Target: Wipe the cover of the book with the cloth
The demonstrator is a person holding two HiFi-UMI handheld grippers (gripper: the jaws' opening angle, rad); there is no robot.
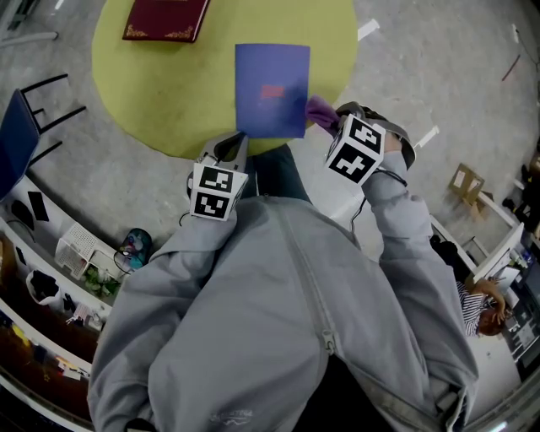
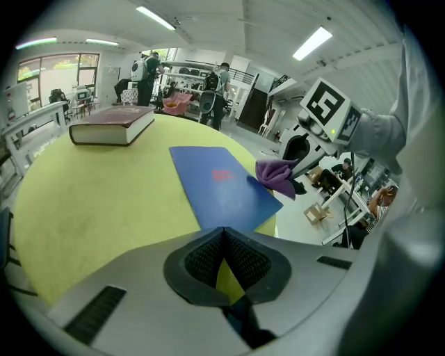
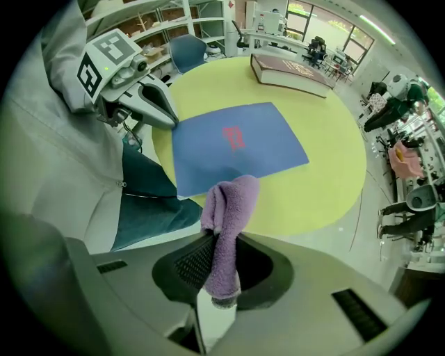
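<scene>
Right gripper (image 3: 221,245): your jaws are clamped on the purple cloth (image 3: 229,201), which bunches up past the tips. Left gripper (image 2: 222,235): your jaws are pressed together with nothing between them. You only get that from the two gripper views; the head view mostly shows the marker cubes.

The head view gives you the layout. The cloth (image 1: 319,110) sits at the right edge of the blue book (image 1: 272,90), by its near corner. I can't tell if it touches the cover. Your left gripper (image 1: 234,145) is just beside the near left corner.

The blue book lies flat on the round yellow table (image 1: 160,93), near edge at the rim on your side. Bare tabletop is open to its left and beyond it. The maroon book (image 1: 166,18) lies at the far side, well apart.
</scene>
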